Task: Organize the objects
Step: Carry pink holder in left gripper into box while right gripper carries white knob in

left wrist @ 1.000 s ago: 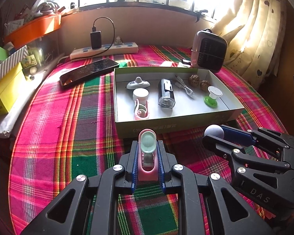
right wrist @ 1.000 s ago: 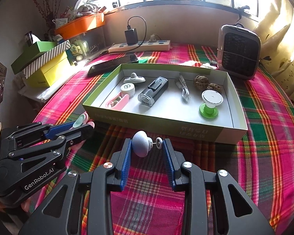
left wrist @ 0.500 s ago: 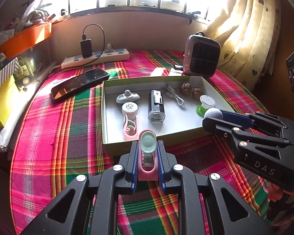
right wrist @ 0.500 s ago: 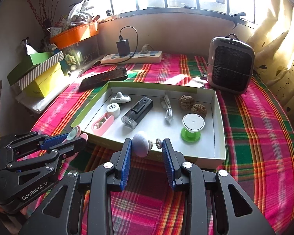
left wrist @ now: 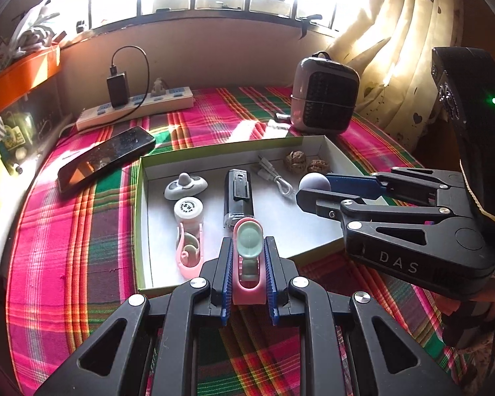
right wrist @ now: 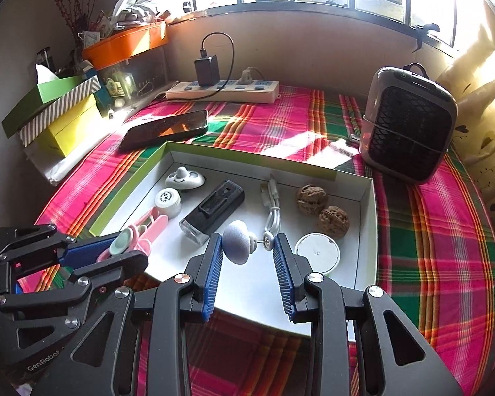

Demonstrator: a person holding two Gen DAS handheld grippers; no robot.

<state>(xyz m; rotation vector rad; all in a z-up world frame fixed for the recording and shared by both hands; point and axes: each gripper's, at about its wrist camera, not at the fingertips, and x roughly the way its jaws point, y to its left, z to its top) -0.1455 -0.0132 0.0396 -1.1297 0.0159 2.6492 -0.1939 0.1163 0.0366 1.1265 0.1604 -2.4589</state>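
Left tool (left wrist: 247,257) gripping pink clip (left wrist: 248,264), over box rim (left wrist: 142,224)

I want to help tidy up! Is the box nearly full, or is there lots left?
Mostly done: the box already holds the black clip light, cable, two walnuts and other small bits. In hand: the left tongs grip a pink-and-green clip; the right tongs grip a grey knob. Both hang over the box, not yet dropped.

You see woven plaid cloth (right wrist: 429,231), a matt cardboard box (right wrist: 366,231), a glossy glass phone (left wrist: 105,156) and two rough walnuts (right wrist: 323,211).
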